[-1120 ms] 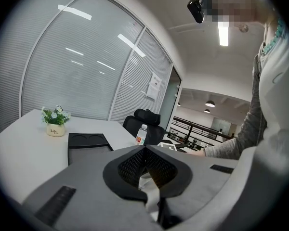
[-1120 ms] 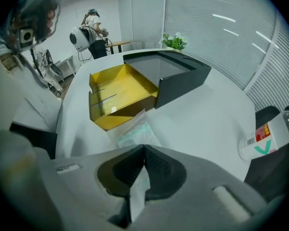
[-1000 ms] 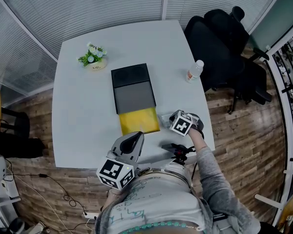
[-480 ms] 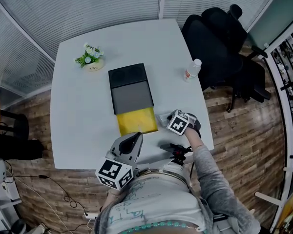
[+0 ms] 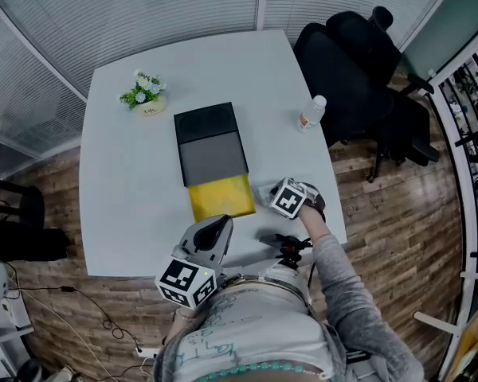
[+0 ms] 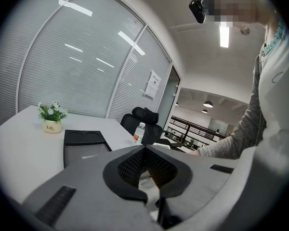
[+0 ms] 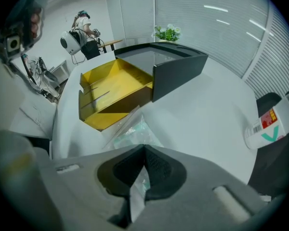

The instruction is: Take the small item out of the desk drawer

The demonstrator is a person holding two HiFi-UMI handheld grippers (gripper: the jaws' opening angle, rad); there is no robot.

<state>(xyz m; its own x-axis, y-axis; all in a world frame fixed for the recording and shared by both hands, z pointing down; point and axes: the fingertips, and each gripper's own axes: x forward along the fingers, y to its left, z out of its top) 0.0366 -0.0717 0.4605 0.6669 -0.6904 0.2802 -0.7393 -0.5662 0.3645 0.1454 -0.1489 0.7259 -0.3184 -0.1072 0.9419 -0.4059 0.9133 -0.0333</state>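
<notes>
A black desk drawer unit point(image 5: 209, 140) stands mid-table with its yellow drawer point(image 5: 221, 197) pulled out toward me; the drawer point(image 7: 111, 93) looks empty inside. My right gripper point(image 5: 277, 193) points steeply down just right of the drawer. It is shut on a small clear plastic packet point(image 7: 133, 130) with pale green contents. In the head view the packet point(image 5: 262, 189) lies against the table beside the drawer. In its own view the right gripper point(image 7: 144, 147) has its jaws pinched on the packet's edge. My left gripper point(image 5: 223, 223) hovers near the table's front edge; there its jaws point(image 6: 145, 148) meet with nothing between them.
A small potted plant point(image 5: 146, 94) stands at the back left of the white table point(image 5: 127, 173). A plastic bottle point(image 5: 309, 114) stands near the right edge, with black office chairs point(image 5: 358, 62) beyond it. A small black object point(image 5: 283, 241) lies near the front edge.
</notes>
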